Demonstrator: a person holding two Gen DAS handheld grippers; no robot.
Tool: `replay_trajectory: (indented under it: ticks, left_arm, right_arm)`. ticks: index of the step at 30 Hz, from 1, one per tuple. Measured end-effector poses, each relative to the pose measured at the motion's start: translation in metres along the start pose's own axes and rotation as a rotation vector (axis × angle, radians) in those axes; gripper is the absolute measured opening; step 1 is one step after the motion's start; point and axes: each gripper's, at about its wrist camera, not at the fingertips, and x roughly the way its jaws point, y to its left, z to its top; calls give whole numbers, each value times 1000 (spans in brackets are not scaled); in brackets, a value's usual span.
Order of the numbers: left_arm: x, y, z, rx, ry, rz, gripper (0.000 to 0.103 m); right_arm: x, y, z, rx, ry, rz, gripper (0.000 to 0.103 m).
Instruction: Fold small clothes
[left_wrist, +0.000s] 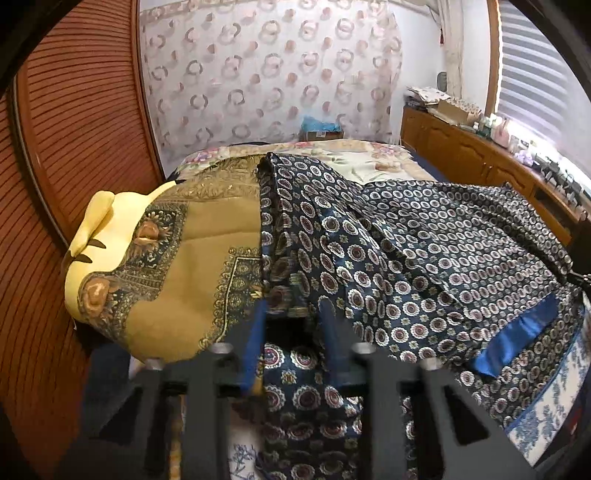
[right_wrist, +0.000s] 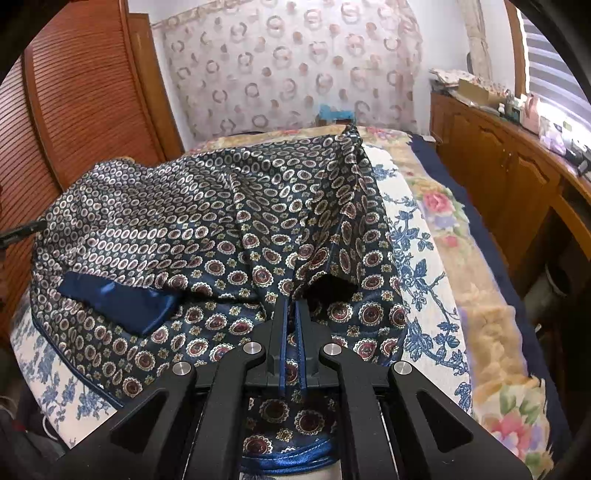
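We have the right gripper (right_wrist: 291, 314) nearest in its own view, fingers pressed together and clamped on a near fold of the navy patterned garment (right_wrist: 207, 236), fabric pinched between the blue pads and more of it hanging under the jaws. In the left view the left gripper (left_wrist: 293, 314) has its fingers narrowly apart with navy cloth bunched between them; we can't tell for sure whether the pads actually bite, though it looks like a grip on the garment's left edge. The garment lies spread and rumpled across the blue floral bedcover (right_wrist: 424, 280), held up at two points so it tents in the middle. A plain blue inner band (right_wrist: 118, 302) shows where an edge has flipped over. Beside the left gripper, just left of the garment, sits an ochre paisley cloth (left_wrist: 192, 258) draped over a yellow pillow (left_wrist: 107, 221), touching the navy fabric. Further back, a flowery blanket (right_wrist: 436, 199), then a wooden cabinet (right_wrist: 498, 162) and a patterned curtain (right_wrist: 288, 74). Progress, as we judge it: early, both edges taken but no clean fold laid, creases everywhere; smoothing and the folds themselves are left
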Motion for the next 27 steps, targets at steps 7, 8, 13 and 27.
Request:
replay_trajectory:
  ticks: [7,8,13,27]
  left_arm:
    - [-10,-14,8,51,-44,-13,4]
    - [-10,-15,8,53,-43,-9,4]
    - [-11,-19,14,65,-37,-10,6]
    - [8,-27,15,97,23,-9,8]
  right_arm:
    - [3,3,-1,-3,6,-7,2]
    - [2,2,-1,3,3,-7,2]
    - [1,-3,-1,32,1,-13,7]
    - [3,-6,0,54,18,-46,29]
